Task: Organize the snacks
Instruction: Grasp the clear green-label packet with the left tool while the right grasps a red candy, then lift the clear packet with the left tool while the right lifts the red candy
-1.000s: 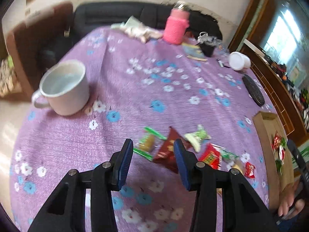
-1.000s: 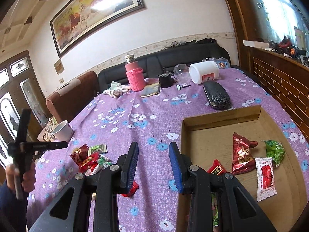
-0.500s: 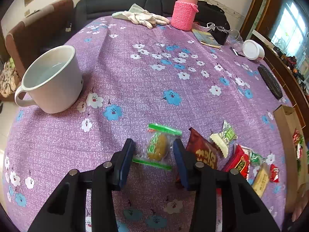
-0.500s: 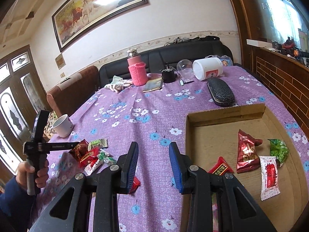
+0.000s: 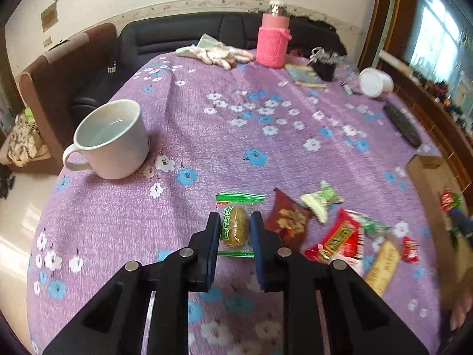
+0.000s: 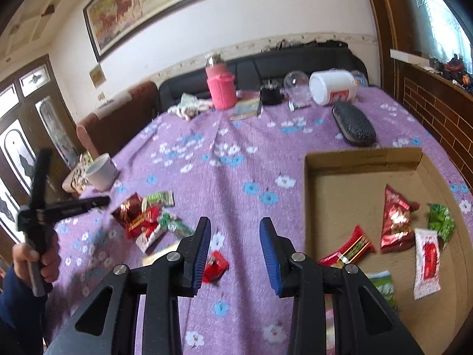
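My left gripper (image 5: 235,217) is shut on a clear snack packet with green ends (image 5: 236,230) that lies on the purple flowered tablecloth, its pads pressing both sides. Right of it lies a loose pile of snacks (image 5: 340,233): a dark red bag, a pale green packet, a red wrapper and a yellow bar. My right gripper (image 6: 235,223) hovers open over the cloth with nothing between its fingers. A small red packet (image 6: 214,269) lies just under its left finger. The cardboard box (image 6: 363,159) at the right holds several snacks. In the right wrist view a hand holds the left gripper (image 6: 62,207) beside the pile (image 6: 145,219).
A white mug of water (image 5: 112,139) stands at the left table edge. At the far side stand a pink sleeved bottle (image 5: 272,41), gloves (image 5: 215,53), a white jar on its side (image 6: 334,87) and a black case (image 6: 353,124). A sofa lies beyond the table.
My left gripper has shifted left from the dark red bag to the green-ended packet and closed on it. The right gripper has drifted slightly and stays open.
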